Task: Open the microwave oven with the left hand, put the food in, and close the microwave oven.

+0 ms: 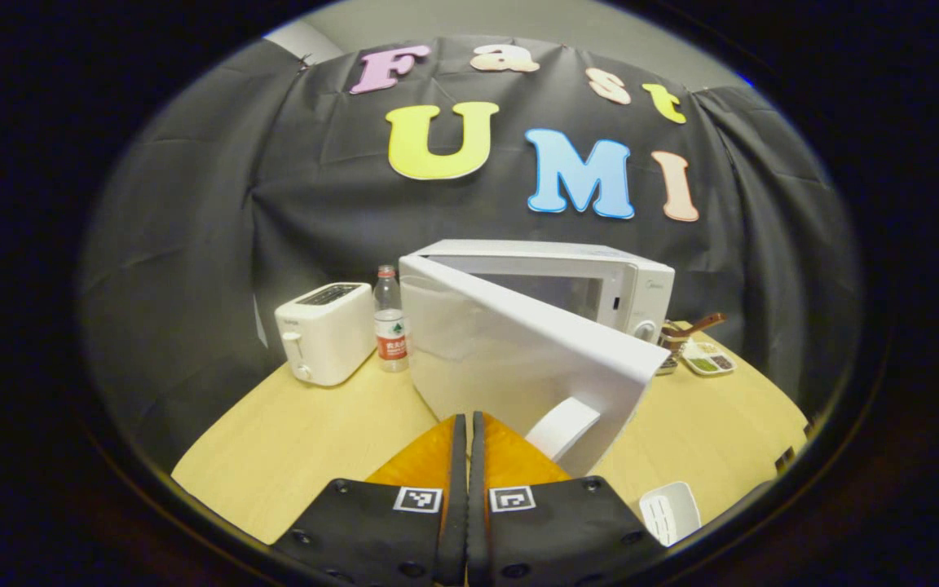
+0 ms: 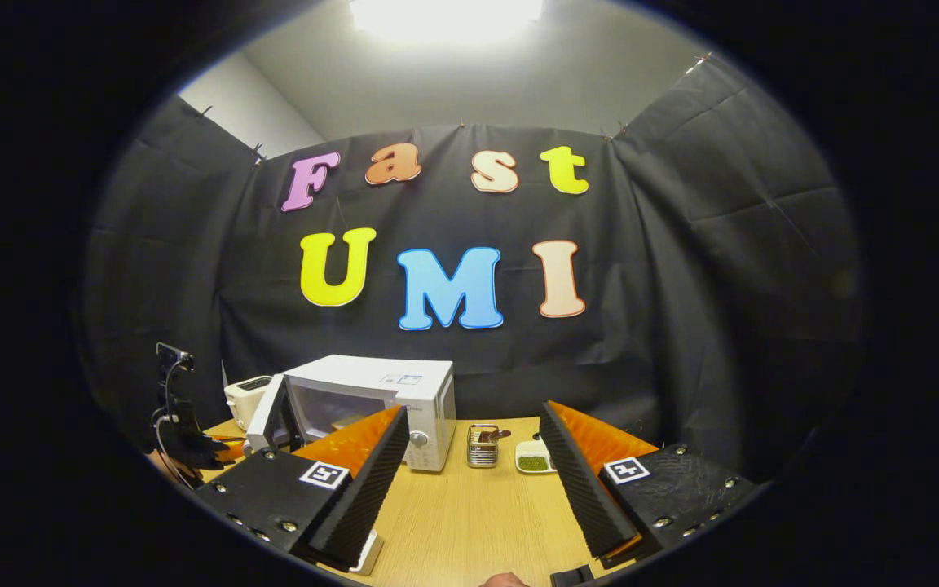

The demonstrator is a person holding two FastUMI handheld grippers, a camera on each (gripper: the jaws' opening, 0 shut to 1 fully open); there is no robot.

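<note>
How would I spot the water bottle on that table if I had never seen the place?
Find the white microwave at the back of the wooden table, its door swung partly open. Just beside the door's hinged edge, between the microwave and a white toaster, stands the water bottle. It is the one clear, slim, upright thing there, with a red and white label around its middle.

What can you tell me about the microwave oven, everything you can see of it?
The microwave oven is a white box, plastic or painted metal by its look, standing upright on the wooden table before the black cloth wall. Its door, hinged on its left side, is swung partly open, with a white handle near the free edge. A round knob sits on the right-hand control panel. A water bottle stands beside it; whether they touch is unclear.
</note>
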